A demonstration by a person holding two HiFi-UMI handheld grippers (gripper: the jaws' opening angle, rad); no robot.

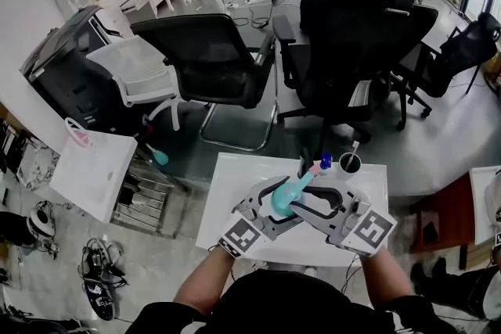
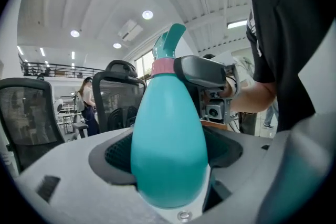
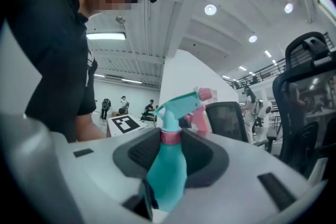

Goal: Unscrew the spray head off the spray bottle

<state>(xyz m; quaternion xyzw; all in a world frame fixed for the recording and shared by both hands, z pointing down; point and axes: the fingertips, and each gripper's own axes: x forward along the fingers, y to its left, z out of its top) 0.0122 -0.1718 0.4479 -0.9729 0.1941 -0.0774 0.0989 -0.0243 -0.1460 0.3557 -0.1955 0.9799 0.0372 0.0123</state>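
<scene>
A teal spray bottle (image 1: pixel 282 199) is held up over the white table (image 1: pixel 231 195), its neck pointing away from me. My left gripper (image 1: pixel 270 203) is shut on the bottle's rounded body (image 2: pixel 168 144), which fills the left gripper view. The right gripper (image 1: pixel 307 192) comes in from the right, its jaws closed on either side of the pink collar (image 3: pixel 170 137) just under the teal spray head (image 3: pixel 181 105). In the left gripper view one right gripper finger (image 2: pixel 202 72) lies against that collar (image 2: pixel 163 66). The pink nozzle tip (image 3: pixel 205 95) points away from the right gripper's camera.
A white cup (image 1: pixel 349 163) and a small blue thing (image 1: pixel 326 161) stand at the table's far edge. Black office chairs (image 1: pixel 211 59) crowd the floor beyond the table. A white side table (image 1: pixel 94 172) stands to the left, a red-brown unit (image 1: pixel 450 219) to the right.
</scene>
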